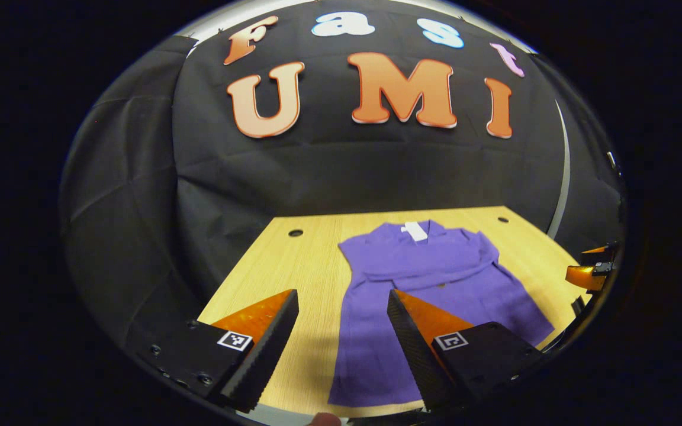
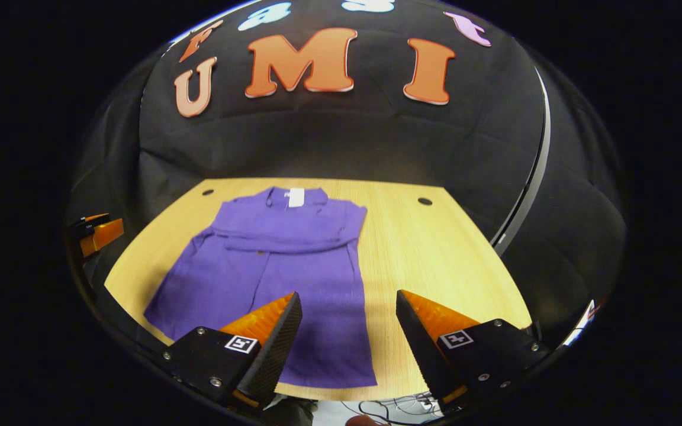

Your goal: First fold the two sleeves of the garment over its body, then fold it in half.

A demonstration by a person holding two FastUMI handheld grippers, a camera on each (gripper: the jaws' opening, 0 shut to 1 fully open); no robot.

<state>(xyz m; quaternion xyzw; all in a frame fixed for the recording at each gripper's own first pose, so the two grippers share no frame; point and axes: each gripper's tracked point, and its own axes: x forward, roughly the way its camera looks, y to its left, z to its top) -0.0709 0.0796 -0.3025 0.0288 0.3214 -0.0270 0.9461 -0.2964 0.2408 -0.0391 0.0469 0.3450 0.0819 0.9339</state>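
Garment point(image 1: 436, 284) lies flat ahead of both open hand-held grippers.

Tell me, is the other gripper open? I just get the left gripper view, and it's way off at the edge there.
Observer: Yes. In the right gripper view the right gripper is open, with its jaws wide apart over the near part of the purple shirt. It holds nothing.
Operator: What's down past the front of the table?
Observer: Some thin dark cables show just beyond the front edge of the wooden table, lower down.
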